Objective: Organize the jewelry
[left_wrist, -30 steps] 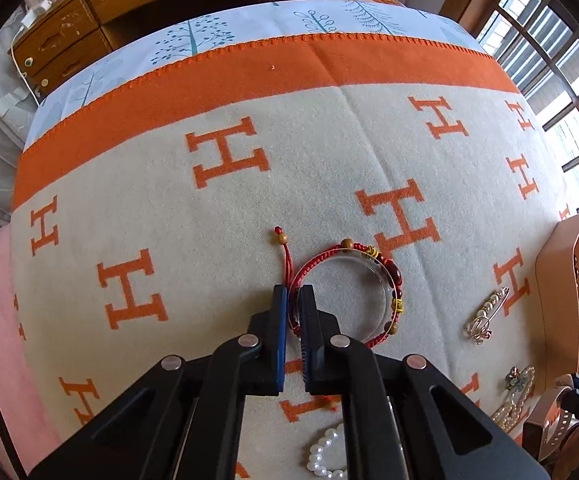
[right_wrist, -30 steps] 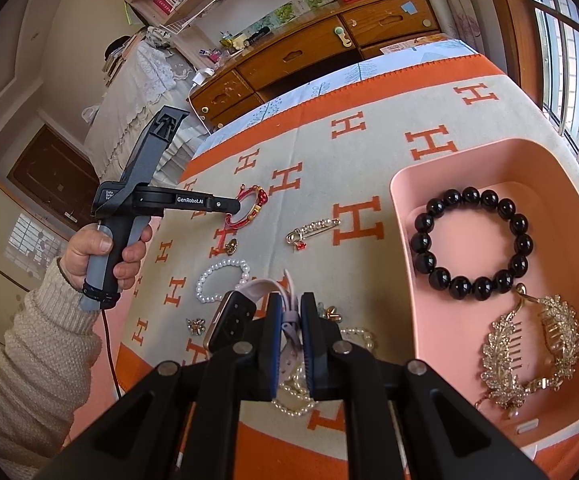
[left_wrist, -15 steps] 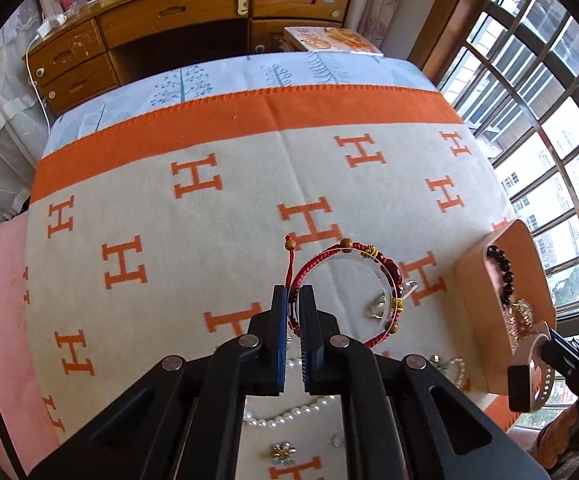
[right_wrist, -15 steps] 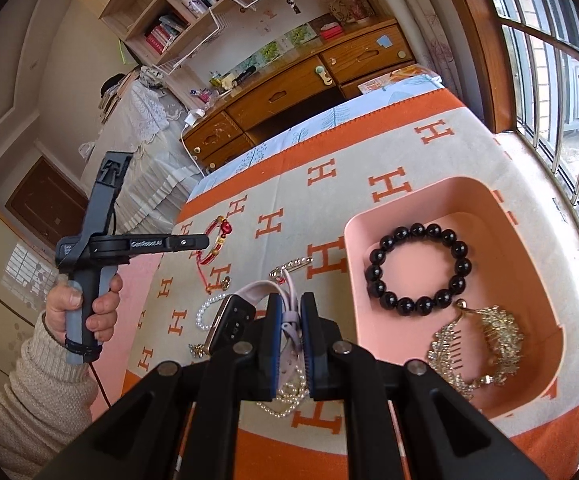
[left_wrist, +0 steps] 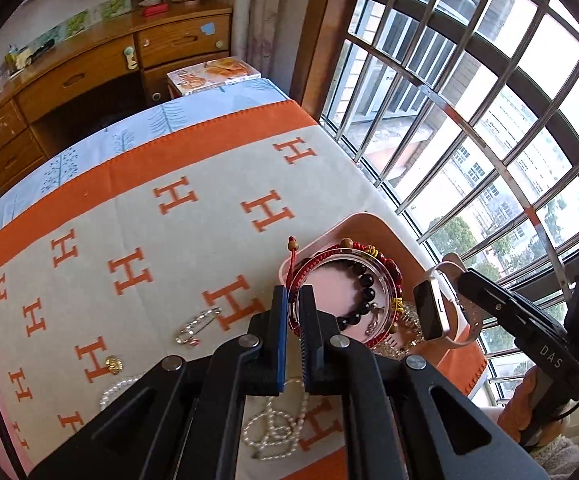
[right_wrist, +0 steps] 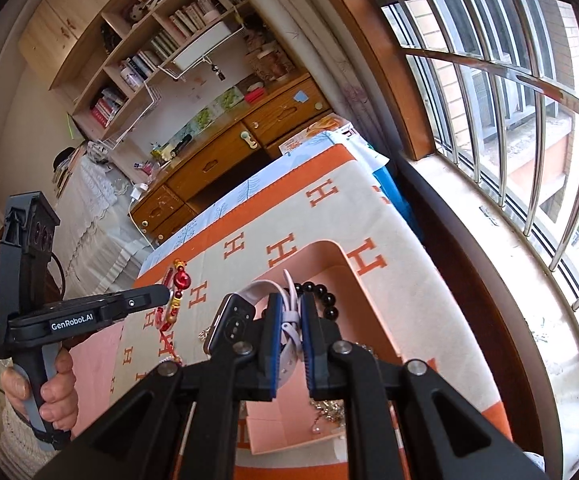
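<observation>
Lifted off the blanket (left_wrist: 137,216) and carried over the pink tray (left_wrist: 369,222): left claw (left_wrist: 294,332) clamped on red bracelet (left_wrist: 329,256), right claw (right_wrist: 289,332) clamped on watch (right_wrist: 231,322) (by its strap)

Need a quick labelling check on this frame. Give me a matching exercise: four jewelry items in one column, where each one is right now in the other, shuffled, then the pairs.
Items
1. red bracelet
2. watch
3. black bead bracelet
4. safety pin

Places
A. lying in the pink tray
B. lying on the blanket
C. held in the left gripper
D. held in the right gripper

Pairs: 1-C, 2-D, 3-A, 4-B
</observation>
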Demonstrator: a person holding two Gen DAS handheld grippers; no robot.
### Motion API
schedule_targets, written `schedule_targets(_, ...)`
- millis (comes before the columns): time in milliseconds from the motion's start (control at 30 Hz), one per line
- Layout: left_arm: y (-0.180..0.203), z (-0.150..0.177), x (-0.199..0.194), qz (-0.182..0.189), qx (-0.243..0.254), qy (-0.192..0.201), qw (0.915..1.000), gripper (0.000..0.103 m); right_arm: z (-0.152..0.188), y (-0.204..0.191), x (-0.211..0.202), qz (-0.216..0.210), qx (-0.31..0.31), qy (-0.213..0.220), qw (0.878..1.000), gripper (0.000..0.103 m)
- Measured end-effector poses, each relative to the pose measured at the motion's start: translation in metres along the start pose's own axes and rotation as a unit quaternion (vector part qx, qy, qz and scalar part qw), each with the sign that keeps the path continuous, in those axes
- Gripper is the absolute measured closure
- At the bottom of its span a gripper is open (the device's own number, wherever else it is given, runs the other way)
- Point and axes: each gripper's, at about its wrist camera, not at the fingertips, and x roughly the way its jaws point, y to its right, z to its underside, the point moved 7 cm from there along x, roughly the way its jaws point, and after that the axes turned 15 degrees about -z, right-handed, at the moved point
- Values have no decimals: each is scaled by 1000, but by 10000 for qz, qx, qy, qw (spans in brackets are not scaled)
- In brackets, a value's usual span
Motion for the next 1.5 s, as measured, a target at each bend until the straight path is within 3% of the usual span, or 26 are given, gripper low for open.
schedule_targets(267, 49, 0, 66, -94, 60, -451, 9989, 99, 2, 30, -10, 172, 160, 89, 9997, 94)
schedule_targets(533, 52, 9, 101, -292, 32, -693, 9972, 96, 6, 38, -6, 96, 200, 4, 9998, 94)
schedule_targets(600, 51, 8, 98, -312, 46, -645, 9974, 89, 8, 39, -2, 68, 186, -64, 9998, 94)
schedule_targets(667, 49, 8, 90, -325, 79, -528, 9980, 75, 11, 38, 5, 46, 172, -141, 9997, 94)
schedule_targets(833, 38, 12, 62, -519, -3, -182, 9985, 64, 14, 33, 23, 6, 77, -317, 9995, 94)
schedule_targets(933, 26, 18, 38, -798, -127, 199, 9965, 39, 14, 29, 35, -5, -4, -422, 9991, 94)
schedule_targets(1133, -2, 41, -1, -1212, -344, 759, 9891, 37, 20, 22, 62, 24, -213, -702, 9973, 94)
schedule_targets(1433, -72, 97, -17, -1610, -1189, 678, 9774, 34, 27, 16, 82, 218, -284, -981, 9945, 87)
schedule_targets(1500, -87, 112, -16, -1640, -1379, 585, 9750, 34, 28, 16, 79, 226, -236, -967, 9948, 79)
